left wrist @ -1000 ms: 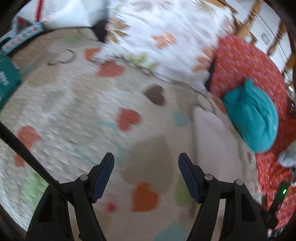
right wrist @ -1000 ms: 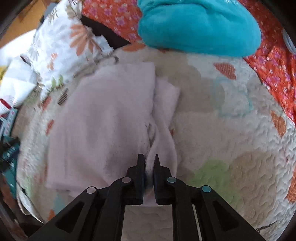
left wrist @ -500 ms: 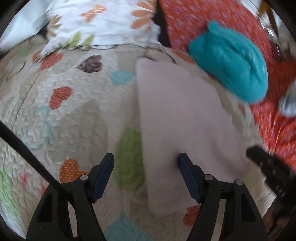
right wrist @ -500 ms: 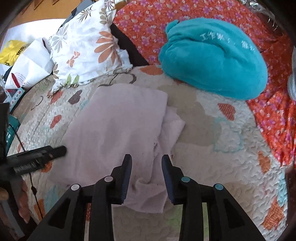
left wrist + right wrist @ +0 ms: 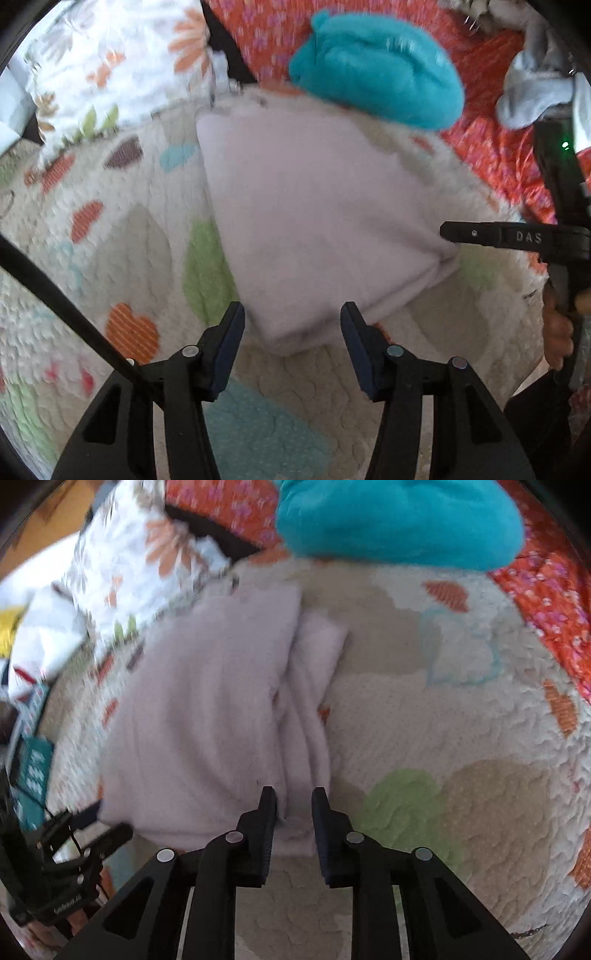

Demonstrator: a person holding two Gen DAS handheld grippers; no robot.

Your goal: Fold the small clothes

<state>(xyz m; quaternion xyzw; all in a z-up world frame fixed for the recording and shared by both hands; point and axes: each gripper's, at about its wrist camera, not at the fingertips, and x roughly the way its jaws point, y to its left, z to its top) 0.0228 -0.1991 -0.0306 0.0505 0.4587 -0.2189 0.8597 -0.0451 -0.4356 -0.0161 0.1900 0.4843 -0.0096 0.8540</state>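
The left gripper [image 5: 291, 345] hangs spread wide over the near corner of the pale pink cloth [image 5: 317, 221]. The right gripper [image 5: 294, 830] is partly spread, straddling the bunched layers at the cloth's near right edge, gripping nothing. The cloth lies part-folded on the quilt [image 5: 461, 720], near its far edge. It looks light, soft and limp: best pinched at corners. No containers show.
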